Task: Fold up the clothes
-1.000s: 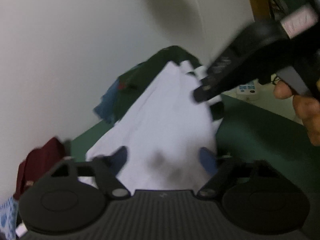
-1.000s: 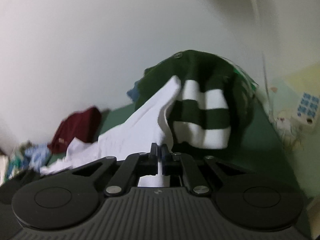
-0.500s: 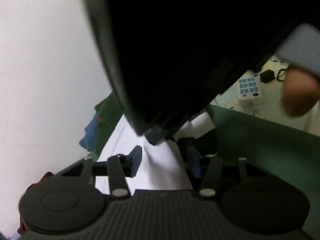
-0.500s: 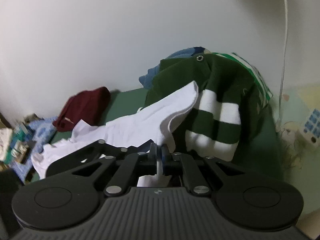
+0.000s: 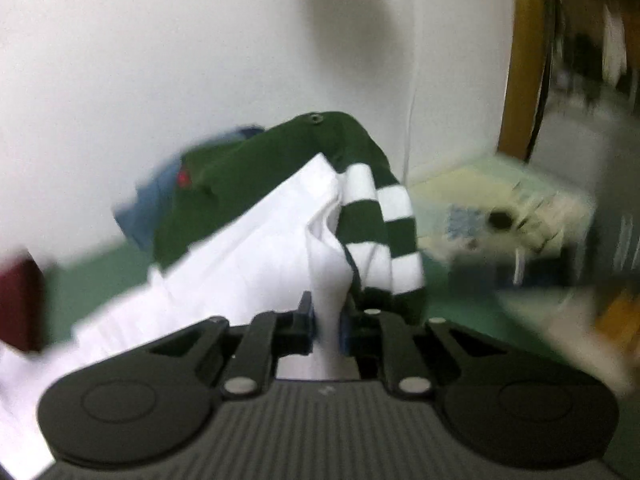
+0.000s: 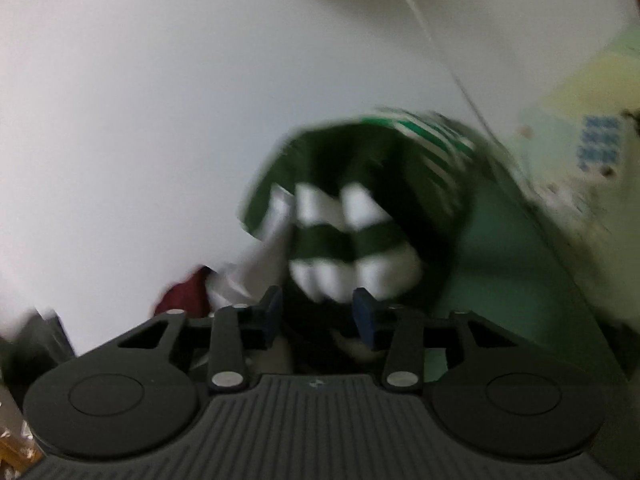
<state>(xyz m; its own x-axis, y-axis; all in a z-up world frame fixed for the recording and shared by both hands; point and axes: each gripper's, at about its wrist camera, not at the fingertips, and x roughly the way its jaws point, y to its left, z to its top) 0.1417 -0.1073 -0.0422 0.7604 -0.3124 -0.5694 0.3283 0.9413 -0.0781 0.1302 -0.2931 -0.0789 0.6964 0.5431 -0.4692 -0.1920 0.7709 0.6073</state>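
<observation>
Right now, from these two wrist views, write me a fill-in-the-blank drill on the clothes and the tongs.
1. The left tongs are closing on the ____ garment.
2. The right tongs are opening, with ____ pinched between their pads.
3. The striped garment is white and dark ____.
4. The table cover under the clothes is ____.

Missing words: white; nothing; green; green

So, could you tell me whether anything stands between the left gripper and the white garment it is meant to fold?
Nothing visible does. The left gripper is closing with a bunched fold of the white garment already between its jaws. The green-and-white striped garment lies behind and beside that fold, not in front of it.
</observation>
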